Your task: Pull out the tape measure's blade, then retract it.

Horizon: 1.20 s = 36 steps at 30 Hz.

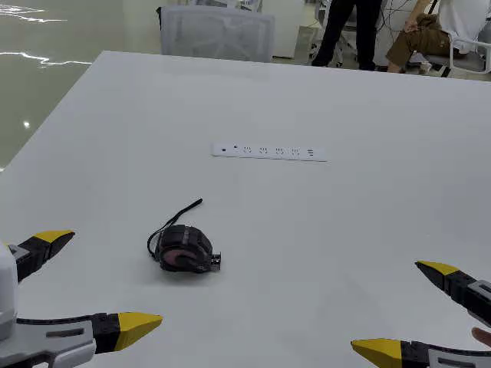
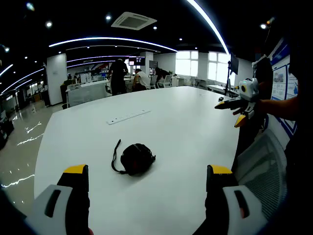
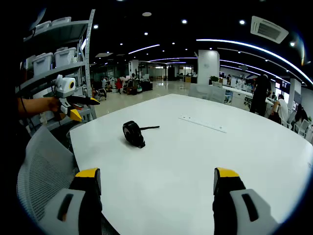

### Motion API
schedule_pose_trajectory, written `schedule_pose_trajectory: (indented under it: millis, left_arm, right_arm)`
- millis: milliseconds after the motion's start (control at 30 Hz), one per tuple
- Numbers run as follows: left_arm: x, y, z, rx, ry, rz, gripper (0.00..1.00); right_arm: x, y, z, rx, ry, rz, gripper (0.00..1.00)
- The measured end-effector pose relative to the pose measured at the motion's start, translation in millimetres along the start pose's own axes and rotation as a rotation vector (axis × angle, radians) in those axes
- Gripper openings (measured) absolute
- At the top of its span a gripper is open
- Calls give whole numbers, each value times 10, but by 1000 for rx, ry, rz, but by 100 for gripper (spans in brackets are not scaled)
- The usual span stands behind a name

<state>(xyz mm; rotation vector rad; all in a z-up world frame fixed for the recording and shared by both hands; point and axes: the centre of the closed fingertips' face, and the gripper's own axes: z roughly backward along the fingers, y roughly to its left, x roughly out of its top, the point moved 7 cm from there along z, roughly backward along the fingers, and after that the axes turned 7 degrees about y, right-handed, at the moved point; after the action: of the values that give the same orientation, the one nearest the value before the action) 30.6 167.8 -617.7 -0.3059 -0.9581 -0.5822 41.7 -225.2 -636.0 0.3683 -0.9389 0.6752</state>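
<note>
The left gripper [image 1: 96, 284] and right gripper [image 1: 410, 307] hover nearest, both with jaws wide apart and empty. Ahead on the table [image 1: 368, 230] lies the tape measure [image 1: 184, 249], nearer the left gripper, its blade end seemingly facing right. Farther off lies a power strip [image 1: 268, 151].

Tape measure [image 1: 184, 249] on table [image 1: 345, 230], front-left of centre. Power strip [image 1: 268, 151] farther back, mid-table, well apart. Left gripper [image 1: 113, 277] front-left, right gripper [image 1: 386, 305] front-right (tape measure between, nearer left). Chair [image 1: 217, 32] behind far edge. Beyond far-right corner, 2 figures: standing person [image 1: 347, 31], seated person [image 1: 420, 37].
</note>
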Motion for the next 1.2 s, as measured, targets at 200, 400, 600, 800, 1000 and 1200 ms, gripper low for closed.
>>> schedule_pose_trajectory:
  millis: [200, 400, 600, 800, 1000, 1200]
  left_arm:
    - [11, 28, 16, 2, -2, 5, 99]
    - [1, 84, 3, 6, -4, 16, 99]
    - [-25, 131, -16, 10, 8, 11, 99]
    - [-8, 121, -13, 17, 7, 13, 99]
    - [5, 103, -5, 18, 10, 8, 99]
    - [10, 105, -9, 13, 17, -5, 98]
  right_arm:
    - [13, -29, -9, 0, 6, 4, 98]
    - [47, -50, -38, -3, 7, 6, 98]
    - [53, -59, -66, 7, 11, 9, 98]
    - [54, -54, -62, 14, 14, 13, 98]
    - [52, -65, -74, 17, 14, 16, 98]
    - [45, -112, -80, 26, 16, 31, 97]
